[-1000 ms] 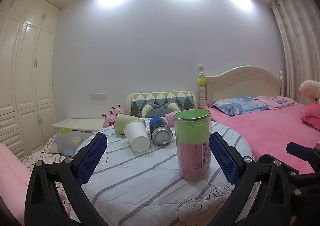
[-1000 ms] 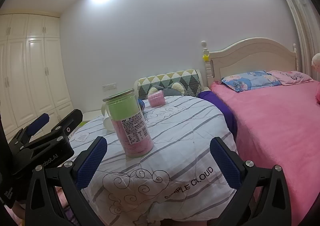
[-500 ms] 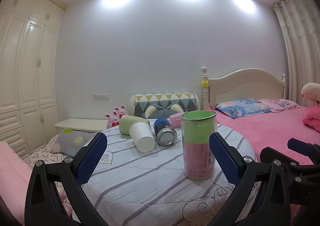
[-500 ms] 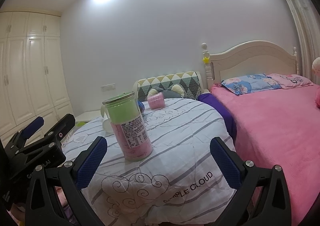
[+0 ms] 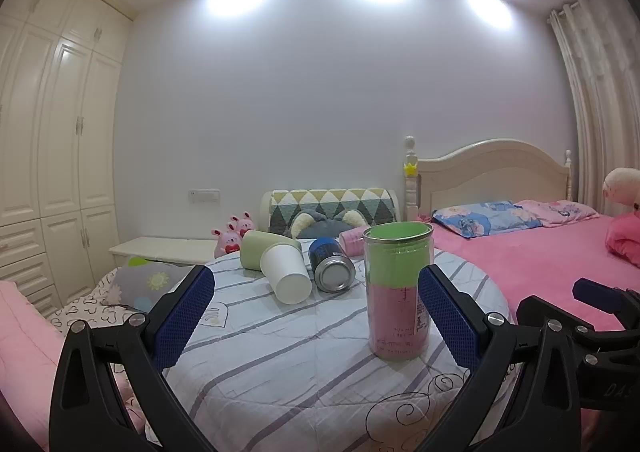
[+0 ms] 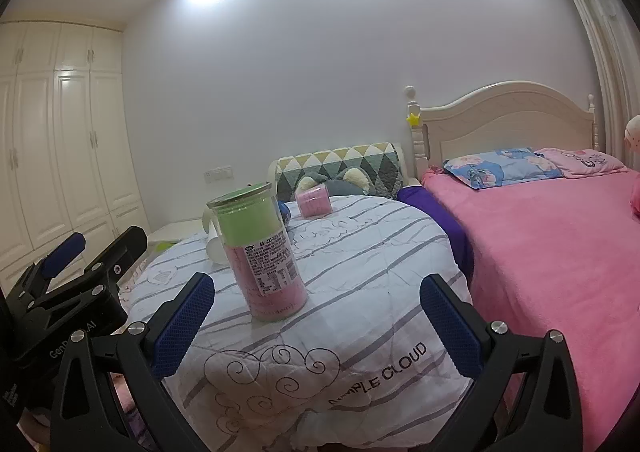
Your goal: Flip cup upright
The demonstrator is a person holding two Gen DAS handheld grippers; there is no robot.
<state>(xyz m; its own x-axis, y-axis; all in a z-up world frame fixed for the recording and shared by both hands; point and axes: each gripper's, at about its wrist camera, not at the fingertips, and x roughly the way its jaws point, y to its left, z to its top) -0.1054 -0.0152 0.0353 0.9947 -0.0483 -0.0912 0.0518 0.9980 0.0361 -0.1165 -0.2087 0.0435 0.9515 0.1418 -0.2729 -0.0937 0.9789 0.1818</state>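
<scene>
A tall clear cup [image 5: 398, 288] with green over pink inside stands upright on the round striped table [image 5: 248, 364]; it also shows in the right wrist view [image 6: 260, 248]. Behind it lie a white paper cup [image 5: 286, 274], a green cup [image 5: 264, 254], a blue can [image 5: 332, 268] and a pink cup [image 5: 352, 242] on their sides. My left gripper [image 5: 316, 318] is open and empty, back from the tall cup. My right gripper [image 6: 318, 328] is open and empty, in front of the tall cup. The pink cup [image 6: 314, 201] lies at the table's far edge.
A pink bed [image 6: 560, 252] stands right of the table. A patterned cushion [image 5: 334, 205] and plush toys [image 5: 234, 234] sit behind it. White wardrobes [image 5: 48, 151] line the left wall. The left gripper's body [image 6: 68, 292] shows at the left of the right wrist view.
Both grippers have drawn back and tilted slightly; the tall cup sits a little lower and farther in both views. Nothing on the table moved.
</scene>
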